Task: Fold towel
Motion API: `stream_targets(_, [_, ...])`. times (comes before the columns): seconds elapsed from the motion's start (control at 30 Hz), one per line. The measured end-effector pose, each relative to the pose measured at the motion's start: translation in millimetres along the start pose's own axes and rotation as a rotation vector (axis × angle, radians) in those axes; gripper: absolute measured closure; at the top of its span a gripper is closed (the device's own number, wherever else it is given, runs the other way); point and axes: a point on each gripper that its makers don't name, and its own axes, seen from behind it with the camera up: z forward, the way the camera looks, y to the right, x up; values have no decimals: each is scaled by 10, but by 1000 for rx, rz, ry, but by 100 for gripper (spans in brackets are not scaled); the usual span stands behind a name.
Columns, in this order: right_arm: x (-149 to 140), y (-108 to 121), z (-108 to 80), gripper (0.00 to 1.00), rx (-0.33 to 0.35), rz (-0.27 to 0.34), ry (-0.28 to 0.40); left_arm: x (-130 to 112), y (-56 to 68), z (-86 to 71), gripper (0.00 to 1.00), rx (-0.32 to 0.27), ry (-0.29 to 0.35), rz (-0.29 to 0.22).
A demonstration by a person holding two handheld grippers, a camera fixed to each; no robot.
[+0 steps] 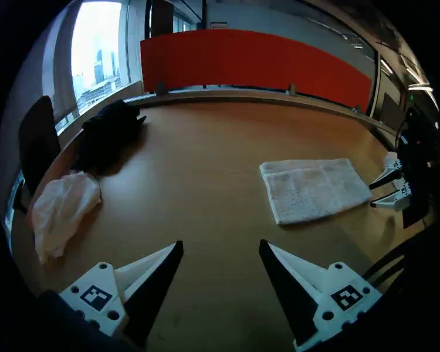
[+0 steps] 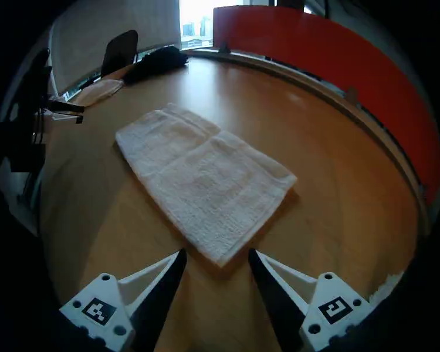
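My right gripper [image 2: 216,252] hangs with its fingers spread. The folded white towel [image 2: 202,176] lies flat on the wooden table [image 2: 337,193], well in from the edges, its near corner between my fingertips, not clamped. My left gripper [image 1: 220,243] is spread too, over bare tabletop, apart from the towel.

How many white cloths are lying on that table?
2. A flat folded towel lies just ahead of the right claw; a crumpled white cloth sits at the edge of the table, beside a black bag.
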Motion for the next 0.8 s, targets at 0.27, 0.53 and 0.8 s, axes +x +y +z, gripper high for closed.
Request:
stream_targets(0.27, [-70,1,-3,38,10,3,-16,-64,-25,-23,4,3,-5,-5])
stream_targets(0.53, [-60,16,8,54,10,12,-9,-97,-68,-49,4,7,-8,-3])
stream_targets(0.8, [-67,34,3,88,14,16,-9,-105,-83,-63,4,9,-8,-2])
